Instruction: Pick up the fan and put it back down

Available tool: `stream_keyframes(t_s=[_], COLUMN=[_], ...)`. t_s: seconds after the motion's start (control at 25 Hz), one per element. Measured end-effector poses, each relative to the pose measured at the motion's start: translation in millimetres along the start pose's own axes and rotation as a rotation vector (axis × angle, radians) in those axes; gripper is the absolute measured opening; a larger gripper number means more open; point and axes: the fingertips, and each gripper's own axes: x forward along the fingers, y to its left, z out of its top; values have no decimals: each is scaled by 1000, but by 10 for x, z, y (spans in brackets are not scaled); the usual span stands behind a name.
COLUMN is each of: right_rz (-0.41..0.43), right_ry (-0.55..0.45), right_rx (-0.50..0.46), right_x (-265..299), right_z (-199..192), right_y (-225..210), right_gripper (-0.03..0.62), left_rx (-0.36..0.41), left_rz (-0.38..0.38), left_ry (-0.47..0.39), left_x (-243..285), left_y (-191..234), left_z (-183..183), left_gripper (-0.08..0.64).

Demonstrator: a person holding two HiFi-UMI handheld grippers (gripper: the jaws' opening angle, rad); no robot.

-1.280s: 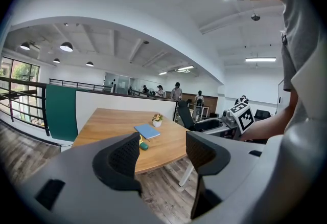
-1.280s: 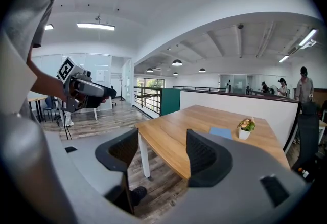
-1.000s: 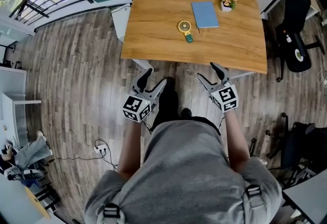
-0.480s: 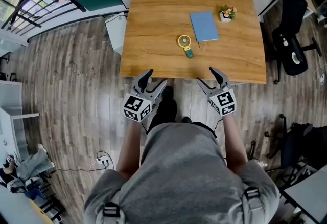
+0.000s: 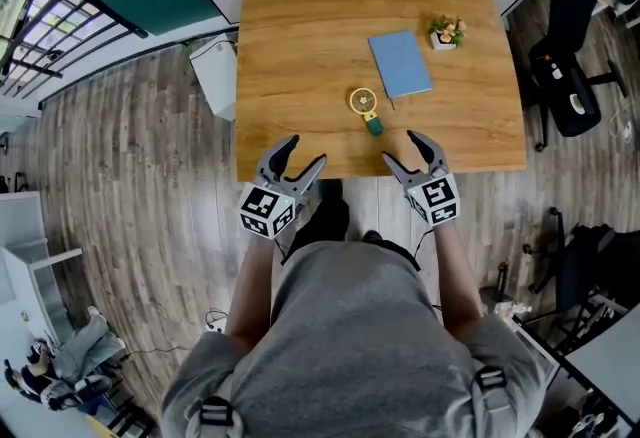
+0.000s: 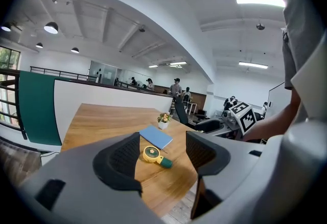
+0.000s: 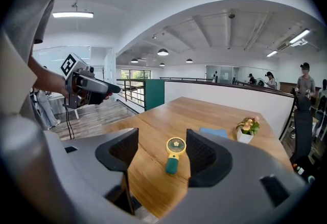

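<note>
Table (image 5: 300,26) bears one fan (image 5: 366,107), one notebook (image 5: 400,64), one plant (image 5: 446,30); fingers parted on left gripper (image 5: 305,152) and right gripper (image 5: 400,148).

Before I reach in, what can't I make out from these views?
Fan switch and blades: too small in every view.
Blue notebook, near edge: behind a finger of the right gripper, right gripper view.
Table's underside: hidden by the tabletop, all views.

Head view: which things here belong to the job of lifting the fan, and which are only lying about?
For the job: fan; left claw and right claw, both open and empty; table.
Lying about: blue notebook; small potted plant.
</note>
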Motion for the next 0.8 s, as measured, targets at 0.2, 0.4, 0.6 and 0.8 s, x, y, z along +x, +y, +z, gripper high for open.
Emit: stream_keyframes(t_s=[0.2,0.4,0.6,0.8], right_rz=[-33,-66,-87,-57], right_ry=[42,80,106,111], right_rx=[28,52,92,105], right_x=[287,497,662,922], right_z=[-23,-7,-72,-121], right_y=[-109,-114,-127,-134], right_gripper=[310,321,330,337], left_rx=[-1,3,10,-14], left_rz=[-49,-122,-161,-147], left_ry=[37,76,118,154], left_x=[255,490,630,671], left_y=[330,518,584,728], left_z=[24,48,13,-80], left_gripper=[284,284,284,284])
